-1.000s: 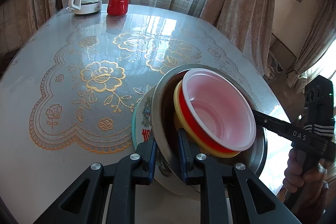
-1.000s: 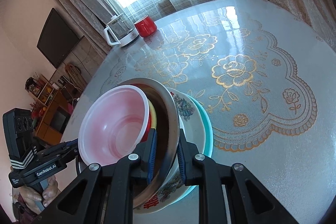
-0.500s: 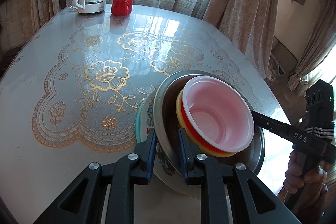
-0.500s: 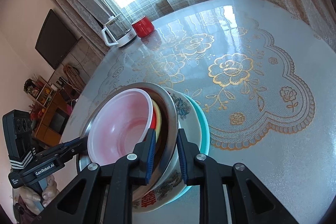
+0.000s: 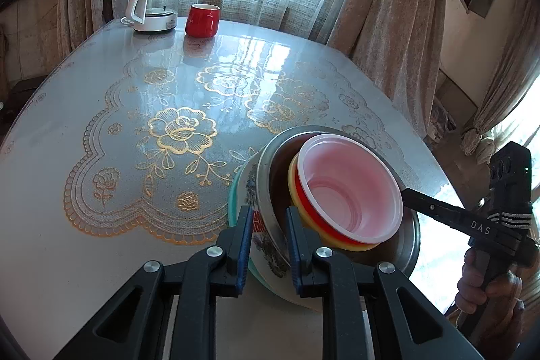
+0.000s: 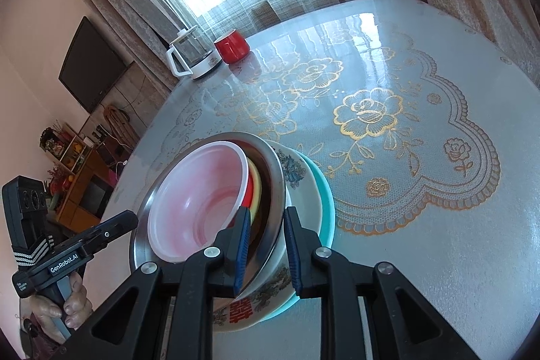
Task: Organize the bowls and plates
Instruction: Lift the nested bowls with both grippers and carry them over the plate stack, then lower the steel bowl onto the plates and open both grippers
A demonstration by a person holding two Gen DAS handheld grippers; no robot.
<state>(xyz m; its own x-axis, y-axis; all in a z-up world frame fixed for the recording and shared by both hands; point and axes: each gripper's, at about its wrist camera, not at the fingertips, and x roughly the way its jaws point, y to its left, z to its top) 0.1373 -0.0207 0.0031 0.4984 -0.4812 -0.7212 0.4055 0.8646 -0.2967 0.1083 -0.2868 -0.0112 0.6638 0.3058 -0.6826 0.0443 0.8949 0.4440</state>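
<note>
stack of bowls (image 5: 337, 208) near table (image 5: 101, 258) edge, far from kettle (image 5: 152, 9) | left gripper (image 5: 268, 245) and right gripper (image 6: 266, 248) clamped on steel bowl rim | heavy, slippery, fragile: grip opposite rims

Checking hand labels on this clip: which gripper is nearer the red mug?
Left, probably. The left gripper clamps the stack on the side facing the red mug; the right gripper clamps the opposite rim, farther away.

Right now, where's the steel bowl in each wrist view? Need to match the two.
Left wrist: steel bowl lower right of centre, rim between the left gripper fingers.
Right wrist: steel bowl lower left of centre, rim between the right gripper fingers.
Shared landmark: red mug beside the kettle.
</note>
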